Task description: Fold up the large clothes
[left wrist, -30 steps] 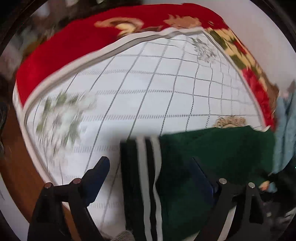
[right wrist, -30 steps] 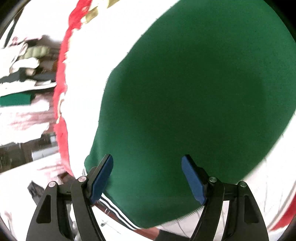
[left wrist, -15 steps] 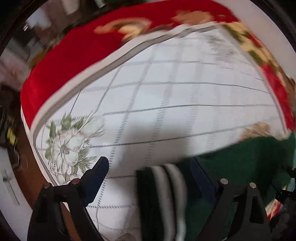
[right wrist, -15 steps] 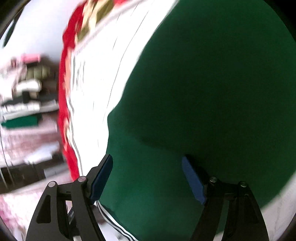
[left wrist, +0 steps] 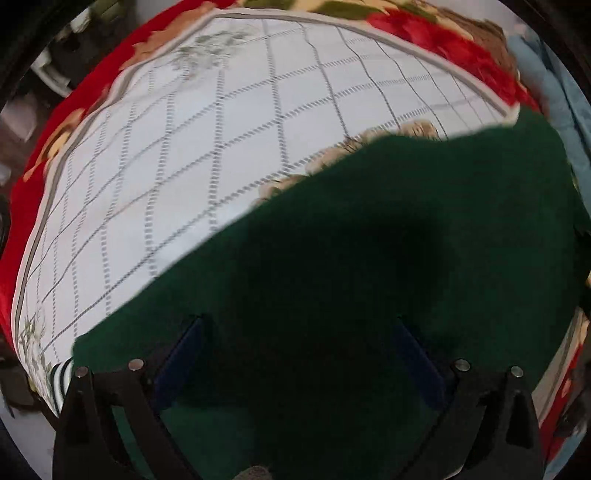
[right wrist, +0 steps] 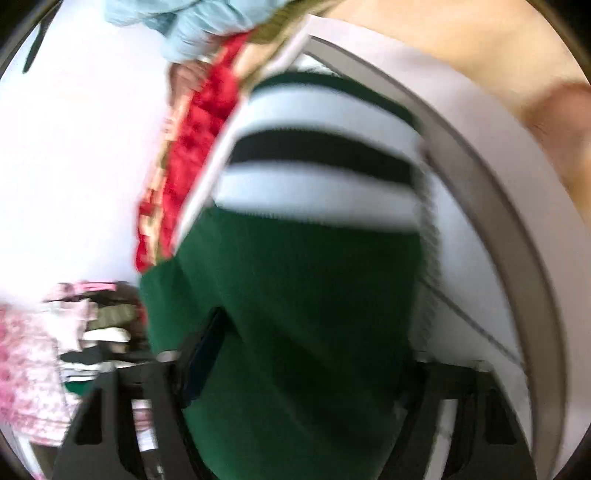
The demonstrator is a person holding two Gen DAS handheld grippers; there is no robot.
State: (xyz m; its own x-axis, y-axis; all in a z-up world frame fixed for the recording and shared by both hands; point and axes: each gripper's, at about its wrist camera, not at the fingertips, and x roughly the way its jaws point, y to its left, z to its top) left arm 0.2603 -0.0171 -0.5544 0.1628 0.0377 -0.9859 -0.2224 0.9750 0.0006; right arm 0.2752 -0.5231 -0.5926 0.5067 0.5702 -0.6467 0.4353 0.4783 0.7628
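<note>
A dark green garment [left wrist: 369,258] lies spread on a white checked bedsheet [left wrist: 221,147]; its white-and-black striped edge [left wrist: 62,373] peeks out at the lower left. My left gripper [left wrist: 299,354] points down over the green cloth, its jaws opening wide, with nothing pinched. In the blurred right wrist view, a long green part [right wrist: 295,295] ends in a striped band [right wrist: 314,166]. It runs up between the closing jaws of my right gripper [right wrist: 310,332]. The left pad [right wrist: 203,350] shows beside the cloth's edge and the other finger is hidden behind the cloth.
A red flowered blanket [left wrist: 33,206] borders the sheet. A light blue garment [right wrist: 192,22] lies past the bed's far corner. A pile of pink and other clothes [right wrist: 37,350] sits at the left of the right wrist view.
The left gripper has slid over the green garment, which now fills its lower view, and its jaws stand wider. The right view swung from the flat green body to the striped end, jaws narrower.
</note>
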